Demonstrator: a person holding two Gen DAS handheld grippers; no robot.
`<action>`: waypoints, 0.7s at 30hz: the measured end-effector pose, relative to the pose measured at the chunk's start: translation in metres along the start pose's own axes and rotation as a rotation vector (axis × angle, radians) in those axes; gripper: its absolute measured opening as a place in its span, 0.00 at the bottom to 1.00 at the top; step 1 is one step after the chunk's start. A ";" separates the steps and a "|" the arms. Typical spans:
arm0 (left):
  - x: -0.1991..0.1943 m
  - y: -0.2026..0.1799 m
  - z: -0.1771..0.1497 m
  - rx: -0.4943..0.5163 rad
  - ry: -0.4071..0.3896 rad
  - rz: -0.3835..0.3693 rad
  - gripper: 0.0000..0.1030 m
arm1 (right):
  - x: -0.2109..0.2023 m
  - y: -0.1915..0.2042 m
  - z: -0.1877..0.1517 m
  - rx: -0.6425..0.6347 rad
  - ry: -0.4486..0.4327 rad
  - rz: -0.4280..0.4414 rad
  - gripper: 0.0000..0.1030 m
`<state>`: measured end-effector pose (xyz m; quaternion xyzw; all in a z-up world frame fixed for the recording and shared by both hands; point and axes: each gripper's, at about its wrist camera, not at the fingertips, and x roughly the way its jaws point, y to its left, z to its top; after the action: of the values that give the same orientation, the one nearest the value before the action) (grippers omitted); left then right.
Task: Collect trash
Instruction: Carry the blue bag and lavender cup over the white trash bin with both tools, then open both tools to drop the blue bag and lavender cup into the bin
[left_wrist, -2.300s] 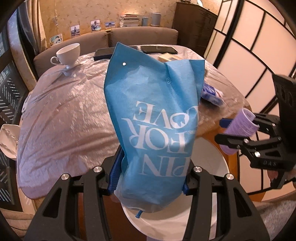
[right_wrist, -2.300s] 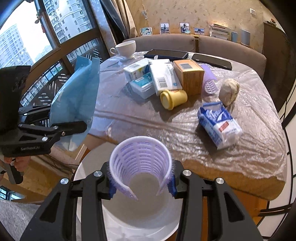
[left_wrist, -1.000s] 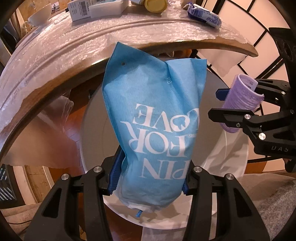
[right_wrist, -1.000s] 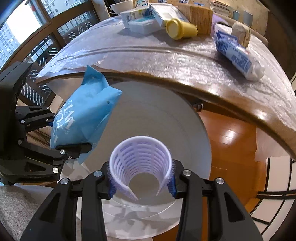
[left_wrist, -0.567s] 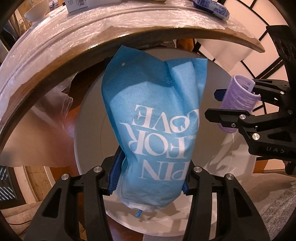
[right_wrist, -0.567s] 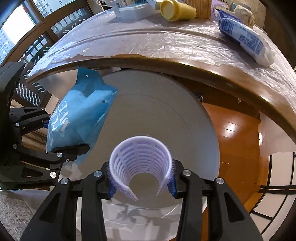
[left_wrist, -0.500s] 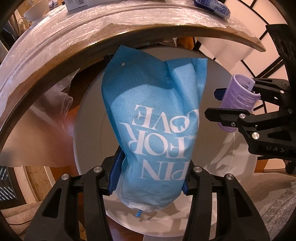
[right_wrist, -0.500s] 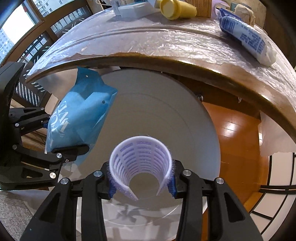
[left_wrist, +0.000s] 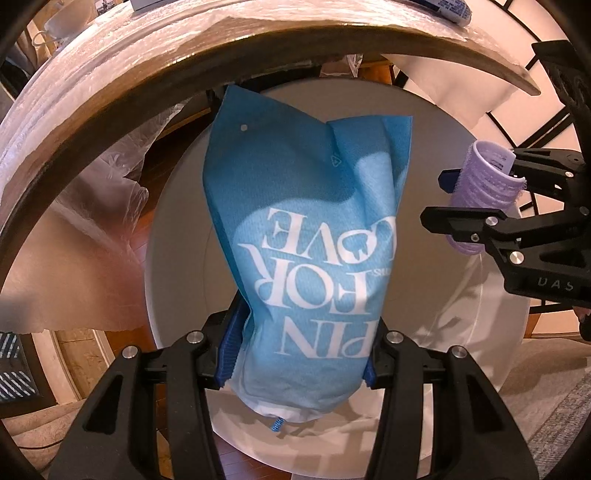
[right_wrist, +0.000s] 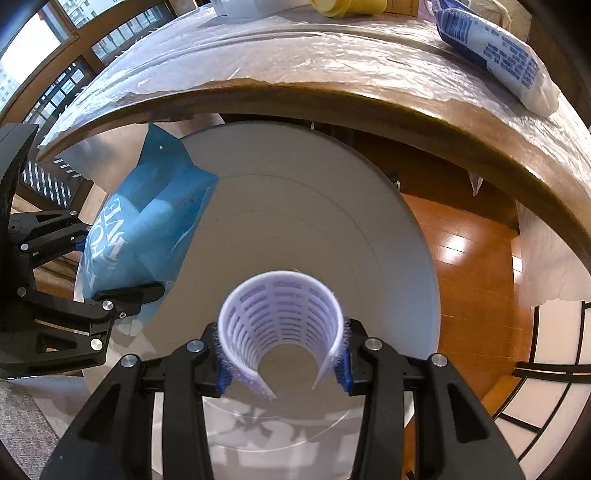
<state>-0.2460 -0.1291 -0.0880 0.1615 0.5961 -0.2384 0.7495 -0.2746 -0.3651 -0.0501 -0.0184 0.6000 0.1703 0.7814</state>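
My left gripper (left_wrist: 297, 363) is shut on a blue packet with white lettering (left_wrist: 310, 236) and holds it over the open white bin (left_wrist: 177, 229). My right gripper (right_wrist: 282, 363) is shut on a lilac slotted hair roller (right_wrist: 280, 325), also over the white bin (right_wrist: 325, 229). In the left wrist view the roller (left_wrist: 480, 192) and right gripper (left_wrist: 476, 195) show at the right. In the right wrist view the packet (right_wrist: 144, 229) and left gripper (right_wrist: 122, 273) show at the left.
The bin stands on a wooden floor (right_wrist: 469, 280) below the curved edge of a plastic-covered table (right_wrist: 332, 96). On the table lie a blue-and-white pouch (right_wrist: 495, 55) and a yellow container (right_wrist: 347, 7). A white cup (left_wrist: 59, 26) sits far left.
Both grippers have come down from table height to below the table edge, over the bin. Each keeps its hold on its item.
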 end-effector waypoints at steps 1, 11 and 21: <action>0.001 -0.001 0.001 0.000 0.001 0.000 0.50 | 0.001 0.001 0.001 -0.001 0.002 -0.001 0.40; 0.005 0.007 -0.006 0.011 0.003 0.002 0.50 | 0.002 -0.005 0.002 0.001 0.012 -0.006 0.40; 0.005 0.009 -0.006 0.012 0.005 0.002 0.50 | 0.006 -0.008 0.003 0.001 0.022 -0.013 0.40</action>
<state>-0.2451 -0.1188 -0.0948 0.1671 0.5964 -0.2408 0.7473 -0.2686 -0.3709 -0.0563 -0.0236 0.6085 0.1645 0.7760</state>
